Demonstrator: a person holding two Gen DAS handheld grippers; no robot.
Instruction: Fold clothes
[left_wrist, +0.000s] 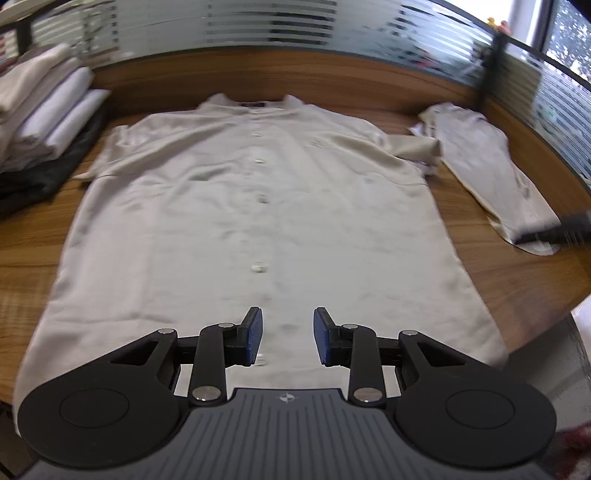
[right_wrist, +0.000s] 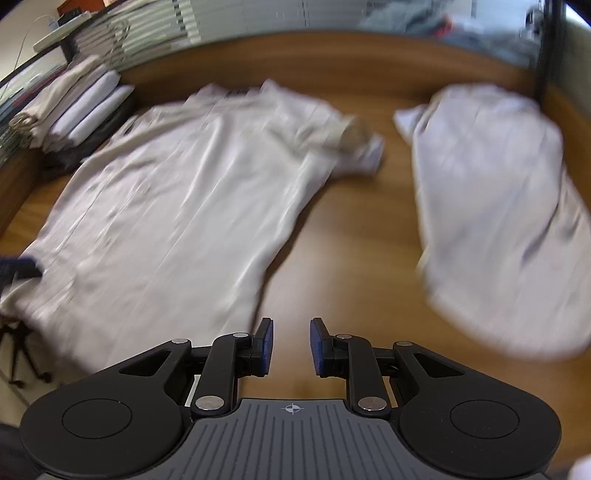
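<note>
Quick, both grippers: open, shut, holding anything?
Left gripper: open, empty, above the spread shirt's hem.
Right gripper: open, empty, over bare table.

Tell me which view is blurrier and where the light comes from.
Right wrist view: heavy motion smear over the spread shirt and the second garment, only the right gripper sharp. Left wrist view: mostly crisp shirt, buttons legible, edges fisheye-bent, daylight from the window at upper right.

Right gripper fingers apart over bare wooden table, beige shirt left, second garment right
</note>
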